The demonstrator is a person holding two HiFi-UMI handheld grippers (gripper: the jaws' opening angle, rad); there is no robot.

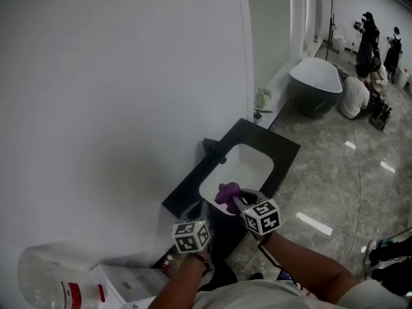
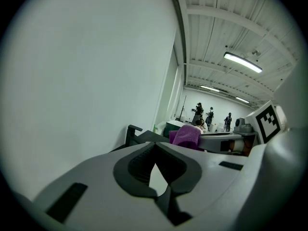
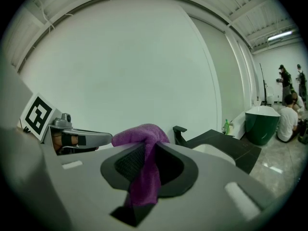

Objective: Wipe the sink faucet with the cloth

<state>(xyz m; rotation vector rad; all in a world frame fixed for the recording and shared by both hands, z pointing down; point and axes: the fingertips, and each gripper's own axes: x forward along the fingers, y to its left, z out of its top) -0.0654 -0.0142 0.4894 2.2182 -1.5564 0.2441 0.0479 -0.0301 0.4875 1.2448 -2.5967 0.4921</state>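
Observation:
A black faucet (image 1: pixel 211 148) stands at the wall side of a white sink basin (image 1: pixel 252 161) set in a black counter (image 1: pixel 278 144). My right gripper (image 1: pixel 232 199) hovers over the basin's near end, shut on a purple cloth (image 1: pixel 227 193). In the right gripper view the cloth (image 3: pixel 144 170) hangs down between the jaws, with the faucet (image 3: pixel 179 133) just beyond them. My left gripper (image 2: pixel 156 181) is shut with nothing in it; its marker cube (image 1: pixel 190 235) sits left of the right one. From the left gripper view the faucet (image 2: pixel 132 133) and cloth (image 2: pixel 186 134) lie ahead.
A plain white wall (image 1: pixel 116 95) runs along the left. A green bottle (image 1: pixel 261 99) stands past the counter, and a dark bathtub (image 1: pixel 315 84) beyond it. Several people (image 1: pixel 367 69) are at the far right on the marble floor. A plastic bottle (image 1: pixel 58 280) lies at bottom left.

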